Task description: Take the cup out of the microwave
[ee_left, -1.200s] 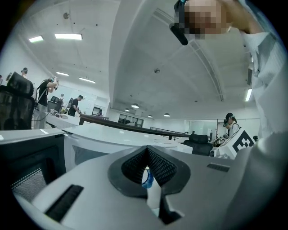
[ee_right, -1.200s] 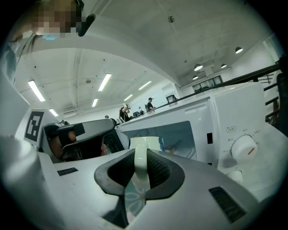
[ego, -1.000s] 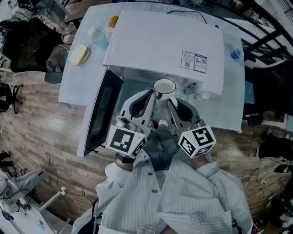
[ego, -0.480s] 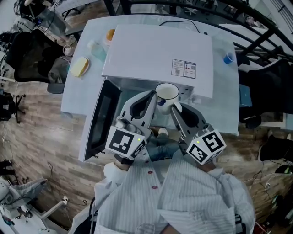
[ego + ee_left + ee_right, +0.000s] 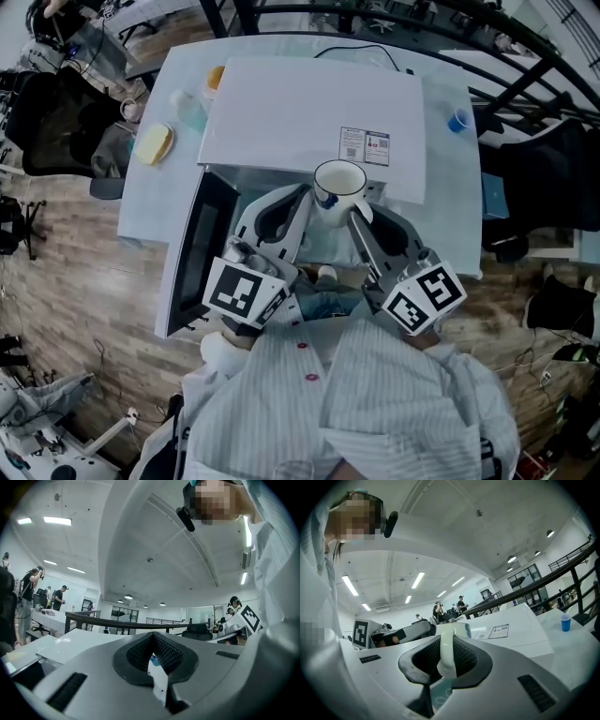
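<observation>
A white cup (image 5: 339, 180) with a dark rim hangs upright in the head view, just in front of the white microwave's (image 5: 300, 112) top front edge. My left gripper (image 5: 314, 200) is shut on the cup's left wall; in the left gripper view a white sliver of cup (image 5: 158, 679) shows between its jaws. My right gripper (image 5: 356, 212) is shut on the cup's handle (image 5: 446, 653), which stands upright between its pads, with the cup's rim (image 5: 457, 628) behind. The microwave door (image 5: 192, 248) hangs open at the left.
The microwave stands on a pale table (image 5: 452, 216). A small blue cup (image 5: 457, 120) is at the table's back right. A yellow item (image 5: 153, 142), a clear container (image 5: 187, 108) and an orange item (image 5: 216, 78) sit at the back left. Black railing runs behind.
Both grippers have risen together with the cup, from the microwave's opening to the level of its top front edge. The grip on the cup looks unchanged.
</observation>
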